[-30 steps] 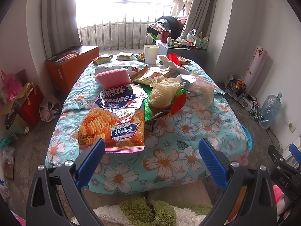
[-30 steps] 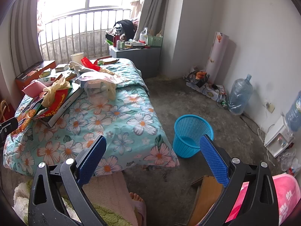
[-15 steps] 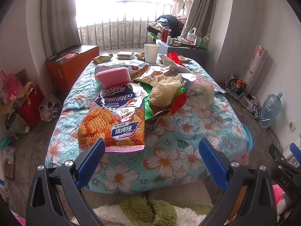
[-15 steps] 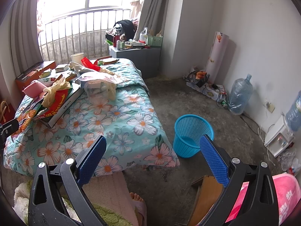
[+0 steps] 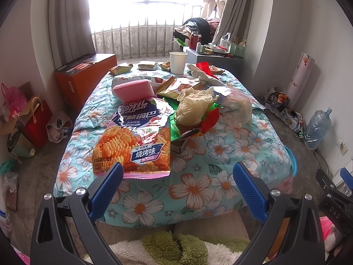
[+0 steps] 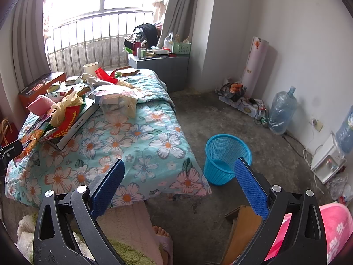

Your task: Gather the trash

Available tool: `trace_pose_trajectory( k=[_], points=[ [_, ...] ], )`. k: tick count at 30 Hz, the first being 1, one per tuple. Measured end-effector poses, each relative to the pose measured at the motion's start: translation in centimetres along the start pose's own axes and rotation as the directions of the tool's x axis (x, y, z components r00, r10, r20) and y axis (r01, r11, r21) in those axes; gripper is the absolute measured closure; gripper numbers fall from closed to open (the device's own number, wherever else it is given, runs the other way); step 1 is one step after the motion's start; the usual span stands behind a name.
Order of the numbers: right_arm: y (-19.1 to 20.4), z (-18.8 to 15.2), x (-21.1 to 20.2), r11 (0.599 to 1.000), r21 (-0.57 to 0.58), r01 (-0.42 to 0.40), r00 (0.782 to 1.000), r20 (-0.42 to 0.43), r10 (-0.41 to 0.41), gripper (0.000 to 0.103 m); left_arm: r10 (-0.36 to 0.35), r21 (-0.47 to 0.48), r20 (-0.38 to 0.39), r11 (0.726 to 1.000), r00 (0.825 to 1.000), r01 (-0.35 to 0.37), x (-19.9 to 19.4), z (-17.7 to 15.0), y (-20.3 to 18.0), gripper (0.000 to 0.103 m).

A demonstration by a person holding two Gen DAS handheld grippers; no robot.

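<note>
Both the left gripper (image 5: 177, 177) and the right gripper (image 6: 178, 174) are held wide open and empty, ready for the big orange crinkly snack bag (image 5: 134, 141), which lies well away from the round blue plastic basket (image 6: 227, 156).

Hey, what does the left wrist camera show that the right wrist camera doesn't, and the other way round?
Only the left wrist view shows the big orange snack bag face-on near the bed's front edge, and the red bag on the floor. Only the right wrist view shows the whole blue basket standing on the floor beside the bed, and a bare foot. Both show the floral bedspread, the paper cup and the water jug.
</note>
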State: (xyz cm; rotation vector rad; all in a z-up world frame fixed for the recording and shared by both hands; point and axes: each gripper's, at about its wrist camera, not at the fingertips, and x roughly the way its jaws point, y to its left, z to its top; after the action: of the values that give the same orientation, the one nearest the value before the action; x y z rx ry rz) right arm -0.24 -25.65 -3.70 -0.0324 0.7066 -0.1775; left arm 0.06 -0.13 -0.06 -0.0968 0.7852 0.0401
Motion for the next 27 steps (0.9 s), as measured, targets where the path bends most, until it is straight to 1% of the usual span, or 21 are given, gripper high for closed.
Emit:
trace_pose_trajectory(
  k=[10,12,22,27],
  points=[
    [0.1,0.0,-0.1,1.0,0.003,-0.003,1.0,0.0,0.003,0.008,0.001,0.0,0.0,1.0,1.0,-0.001,0.0,0.0,0.0,0.006],
    [0.1,0.0,-0.1,1.0,0.002,-0.003,1.0,-0.001,0.003,0.008,0.001,0.0,0.002,1.0,1.0,-0.001,0.2,-0.6,0.0,0.006],
    [1.3,1.2,-0.3,1.0,0.003,-0.005,1.0,-0.002,0.005,0.008,0.002,0.001,0.001,1.0,1.0,-0.002,0.3,-0.7,0.0,0.006],
    [0.8,1.0,-0.6,1.0,0.005,-0.007,1.0,-0.003,0.007,0.008,0.002,0.002,0.0,1.0,1.0,-0.002,0.3,-0.7,0.1,0.006]
  ],
)
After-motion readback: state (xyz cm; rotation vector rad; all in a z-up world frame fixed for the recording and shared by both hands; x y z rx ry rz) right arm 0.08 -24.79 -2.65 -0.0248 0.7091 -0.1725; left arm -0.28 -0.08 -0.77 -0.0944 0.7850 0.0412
